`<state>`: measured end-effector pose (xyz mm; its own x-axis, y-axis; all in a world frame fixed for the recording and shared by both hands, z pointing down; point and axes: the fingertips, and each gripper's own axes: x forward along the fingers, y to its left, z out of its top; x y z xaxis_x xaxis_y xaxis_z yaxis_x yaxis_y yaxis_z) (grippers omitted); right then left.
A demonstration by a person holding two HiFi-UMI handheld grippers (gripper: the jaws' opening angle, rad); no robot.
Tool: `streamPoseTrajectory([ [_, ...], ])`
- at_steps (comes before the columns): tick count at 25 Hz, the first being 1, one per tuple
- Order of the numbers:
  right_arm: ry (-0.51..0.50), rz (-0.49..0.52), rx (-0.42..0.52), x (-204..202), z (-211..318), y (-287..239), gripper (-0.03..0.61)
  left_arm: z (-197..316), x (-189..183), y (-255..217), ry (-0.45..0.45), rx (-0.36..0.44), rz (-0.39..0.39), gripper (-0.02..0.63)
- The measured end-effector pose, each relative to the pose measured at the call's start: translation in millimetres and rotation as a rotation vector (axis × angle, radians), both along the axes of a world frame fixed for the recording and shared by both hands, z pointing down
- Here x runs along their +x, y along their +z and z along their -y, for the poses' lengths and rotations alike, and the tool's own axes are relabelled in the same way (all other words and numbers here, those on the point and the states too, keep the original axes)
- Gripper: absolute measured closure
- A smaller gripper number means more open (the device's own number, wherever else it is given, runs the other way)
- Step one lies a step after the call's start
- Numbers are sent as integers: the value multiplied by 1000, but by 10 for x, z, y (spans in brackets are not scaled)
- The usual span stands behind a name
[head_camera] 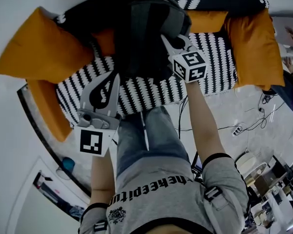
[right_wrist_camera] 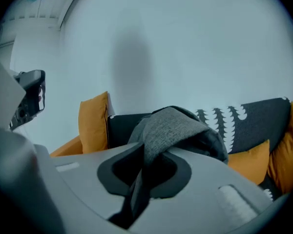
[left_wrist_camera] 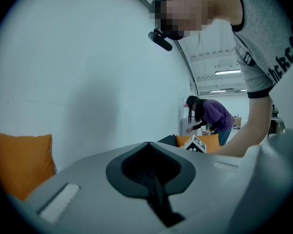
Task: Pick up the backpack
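My left tongs [head_camera: 112, 82] sit closed on nothing, short of the sofa [head_camera: 215, 67]. Farther out, my right tongs [head_camera: 171, 42] clench the backpack's [head_camera: 146, 38] grey top. Its body lies left of them, over the seat.

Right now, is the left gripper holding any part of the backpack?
No, the left gripper has its jaws together on nothing; the right gripper grips the backpack.

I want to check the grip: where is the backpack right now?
In the head view, the backpack is at top centre over the patterned sofa, between orange cushions, its grey top clamped in the right gripper.
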<state>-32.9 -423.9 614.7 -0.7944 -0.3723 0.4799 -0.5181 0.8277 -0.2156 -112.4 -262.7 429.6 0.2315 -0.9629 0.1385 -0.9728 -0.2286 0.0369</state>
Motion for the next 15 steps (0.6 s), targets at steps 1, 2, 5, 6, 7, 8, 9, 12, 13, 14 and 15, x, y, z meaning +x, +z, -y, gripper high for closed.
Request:
streamPoseTrajectory([
  [1, 7, 7, 13, 1, -13, -75, 551, -25, -4, -19, 3, 4, 1, 595],
  [2, 13, 15, 24, 0, -32, -143, 551, -54, -6, -36, 5, 7, 1, 595],
  [5, 25, 34, 55, -11, -114, -323, 549, -142, -16, -86, 12, 18, 2, 595],
  [6, 29, 41, 67, -13, -142, -383, 549, -170, -26, -104, 14, 21, 5, 595],
  [7, 34, 49, 77, -12, -171, -443, 549, -198, -38, -124, 14, 26, 7, 595],
  [8, 41, 58, 85, -6, -202, -504, 549, -229, -50, -148, 13, 31, 9, 597],
  [9, 49, 69, 90, 5, -234, -566, 549, -263, -62, -172, 11, 36, 11, 595],
  [12, 72, 101, 103, 39, -319, -737, 549, -349, -100, -235, 7, 48, 15, 595],
  [13, 79, 111, 109, 46, -345, -791, 549, -372, -117, -253, 5, 52, 17, 595],
  [14, 86, 120, 114, 50, -376, -849, 549, -401, -138, -272, 2, 55, 18, 595],
  [15, 94, 130, 118, 48, -414, -911, 549, -436, -163, -295, 0, 58, 19, 595],
])
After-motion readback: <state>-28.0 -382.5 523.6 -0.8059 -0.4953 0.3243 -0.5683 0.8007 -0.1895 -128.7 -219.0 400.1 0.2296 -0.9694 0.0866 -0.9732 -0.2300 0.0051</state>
